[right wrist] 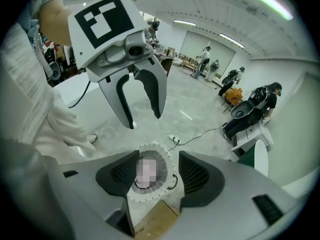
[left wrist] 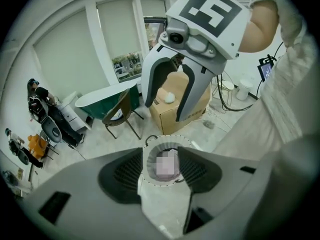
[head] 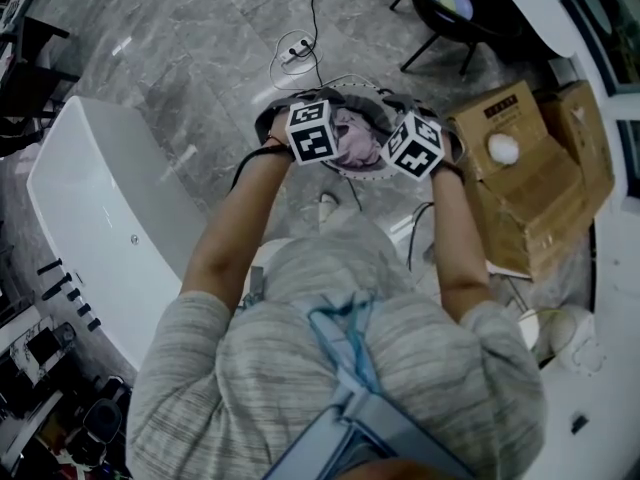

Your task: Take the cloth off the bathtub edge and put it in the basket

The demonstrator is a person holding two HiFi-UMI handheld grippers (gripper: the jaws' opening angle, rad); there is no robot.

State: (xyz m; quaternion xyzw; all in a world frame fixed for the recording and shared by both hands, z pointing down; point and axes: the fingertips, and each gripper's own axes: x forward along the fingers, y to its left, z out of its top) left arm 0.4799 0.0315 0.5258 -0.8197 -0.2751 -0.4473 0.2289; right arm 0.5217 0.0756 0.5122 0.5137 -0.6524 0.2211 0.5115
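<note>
A pale pink cloth [head: 352, 136] lies crumpled inside the round wire-rimmed basket [head: 264, 120] on the marble floor. Both grippers hang just above the basket's mouth, pointing steeply down. My left gripper [head: 312, 136] is over the basket's left side and my right gripper [head: 412, 148] over its right. In the left gripper view the jaws [left wrist: 161, 156] stand apart with only the basket's rim [left wrist: 148, 145] showing far below between them. The right gripper [right wrist: 157, 169] is likewise open over the basket's rim [right wrist: 172, 160]. Neither gripper holds anything.
A white bathtub [head: 100, 218] runs along the left. Cardboard boxes [head: 520, 188] stand right of the basket, one with a white ball on top. A power strip with cables [head: 295, 53] lies beyond the basket and a black stool [head: 445, 8] stands farther back.
</note>
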